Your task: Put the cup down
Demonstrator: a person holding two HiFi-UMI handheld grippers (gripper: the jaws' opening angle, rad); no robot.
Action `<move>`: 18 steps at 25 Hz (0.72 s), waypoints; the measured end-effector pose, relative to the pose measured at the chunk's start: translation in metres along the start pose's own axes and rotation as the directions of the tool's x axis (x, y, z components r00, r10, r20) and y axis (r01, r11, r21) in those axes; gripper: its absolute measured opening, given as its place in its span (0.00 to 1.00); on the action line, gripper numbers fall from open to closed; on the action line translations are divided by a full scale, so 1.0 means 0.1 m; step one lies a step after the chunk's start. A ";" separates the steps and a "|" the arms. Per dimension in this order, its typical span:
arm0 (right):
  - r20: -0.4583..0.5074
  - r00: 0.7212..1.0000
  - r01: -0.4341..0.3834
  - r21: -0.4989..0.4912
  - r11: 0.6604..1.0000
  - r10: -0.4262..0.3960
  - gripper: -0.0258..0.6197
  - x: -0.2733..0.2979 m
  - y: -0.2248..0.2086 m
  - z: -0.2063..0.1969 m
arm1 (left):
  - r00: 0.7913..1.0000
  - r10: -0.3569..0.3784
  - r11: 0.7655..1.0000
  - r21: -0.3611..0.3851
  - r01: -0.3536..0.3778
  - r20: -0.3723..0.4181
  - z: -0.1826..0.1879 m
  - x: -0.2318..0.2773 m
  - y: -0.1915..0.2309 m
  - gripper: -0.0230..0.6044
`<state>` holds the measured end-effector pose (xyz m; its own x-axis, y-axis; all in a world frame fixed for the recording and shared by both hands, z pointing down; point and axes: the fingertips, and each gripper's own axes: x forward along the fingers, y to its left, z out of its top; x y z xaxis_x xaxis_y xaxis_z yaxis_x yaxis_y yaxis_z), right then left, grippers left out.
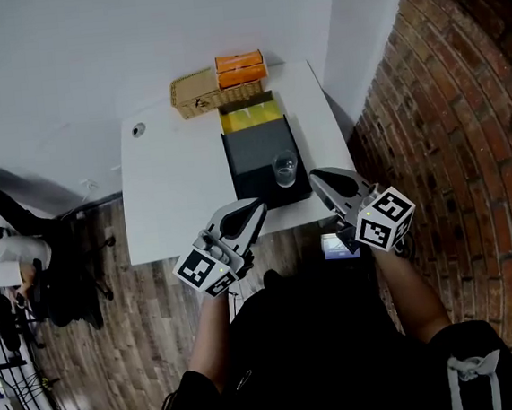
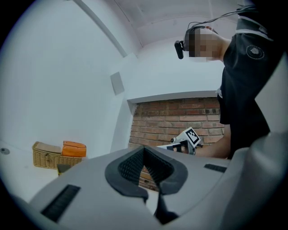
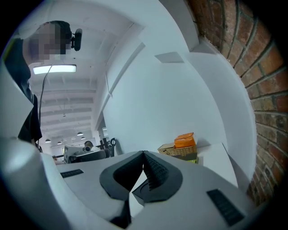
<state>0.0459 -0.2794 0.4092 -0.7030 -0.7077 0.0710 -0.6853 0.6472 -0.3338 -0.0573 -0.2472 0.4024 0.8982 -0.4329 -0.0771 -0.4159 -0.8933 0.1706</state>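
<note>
A clear glass cup (image 1: pixel 285 170) stands upright on the near right corner of a black box (image 1: pixel 255 150) on the white table (image 1: pixel 173 189). My left gripper (image 1: pixel 258 206) hangs at the table's near edge, left of and below the cup, shut with nothing between its fingers (image 2: pixel 144 148). To the right of the cup my right gripper (image 1: pixel 316 176) is also shut and empty (image 3: pixel 144 153), close to the black box's corner. Neither gripper touches the cup. The cup is hidden in both gripper views.
A wicker basket (image 1: pixel 196 93) and orange boxes (image 1: pixel 240 69) sit at the table's far edge, with a yellow tray (image 1: pixel 249 115) behind the black box. A brick wall (image 1: pixel 448 136) runs along the right. An office chair (image 1: pixel 28 267) stands on the wooden floor at left.
</note>
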 end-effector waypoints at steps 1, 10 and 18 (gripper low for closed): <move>-0.008 1.000 -0.001 -0.005 1.000 0.000 0.07 0.02 0.00 -0.01 | 1.000 0.001 1.000 -0.003 -0.001 0.001 0.00 -0.01 0.01 0.05; -0.078 0.997 -0.001 -0.057 0.998 -0.003 0.07 0.10 -0.04 -0.15 | 1.000 0.024 1.000 -0.014 -0.024 0.010 0.00 -0.02 0.07 0.05; -0.092 0.996 0.005 -0.057 0.998 -0.010 0.07 0.11 -0.11 -0.19 | 0.999 0.039 0.999 -0.025 -0.038 0.008 -0.02 -0.01 0.11 0.05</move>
<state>0.0418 -0.2889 0.4317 -0.7103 -0.6853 0.1606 -0.6987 0.6588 -0.2789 -0.0624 -0.2564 0.4064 0.8802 -0.4681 -0.0786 -0.4464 -0.8727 0.1980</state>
